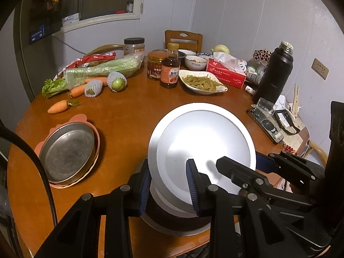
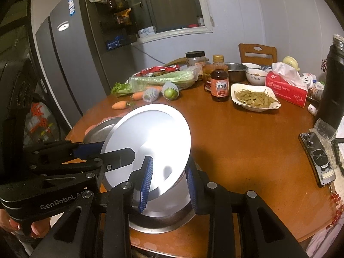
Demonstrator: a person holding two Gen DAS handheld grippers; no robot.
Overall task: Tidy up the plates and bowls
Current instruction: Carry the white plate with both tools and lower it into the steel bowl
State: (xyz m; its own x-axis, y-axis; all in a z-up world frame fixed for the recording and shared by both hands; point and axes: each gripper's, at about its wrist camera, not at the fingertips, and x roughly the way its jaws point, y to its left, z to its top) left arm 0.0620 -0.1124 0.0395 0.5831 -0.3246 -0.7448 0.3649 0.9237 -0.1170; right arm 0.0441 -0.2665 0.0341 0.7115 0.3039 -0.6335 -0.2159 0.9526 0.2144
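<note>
The white plate (image 1: 202, 142) hangs tilted just above a second, metal dish (image 1: 178, 225) that sits at the near edge of the round wooden table (image 1: 129, 116). Both grippers clamp it: the left gripper (image 1: 169, 188) is closed on its near rim, blue pads on either face, and the right gripper (image 2: 168, 182) is closed on the rim from the other side, its pads pressing the plate too. In the right wrist view the left gripper's black fingers (image 2: 120, 154) reach across the plate's left edge.

The plate is plain, glossy and bare, with a broad flat rim and a bright glare in its well. The dish under it shows a steel lip.

Bare tabletop lies beyond the plate towards the centre and on its right, up to a phone (image 2: 318, 159) near the right edge. To the left, well apart, a steel pan (image 1: 66, 152) rests in a pink tray (image 1: 94, 163), both near the table's rim; nothing lies in the pan.

Farther back, a white dish (image 1: 202, 82) holds greenish strips of vegetable, beside a sauce bottle (image 1: 171, 66) and a red tissue box (image 1: 225, 72). A small bowl (image 1: 195, 62) behind holds some food. Carrots (image 1: 59, 106), netted fruit (image 1: 116, 81) and bagged celery (image 1: 101, 69) spread over the far left. A black flask (image 1: 275, 73) stands at the right.
</note>
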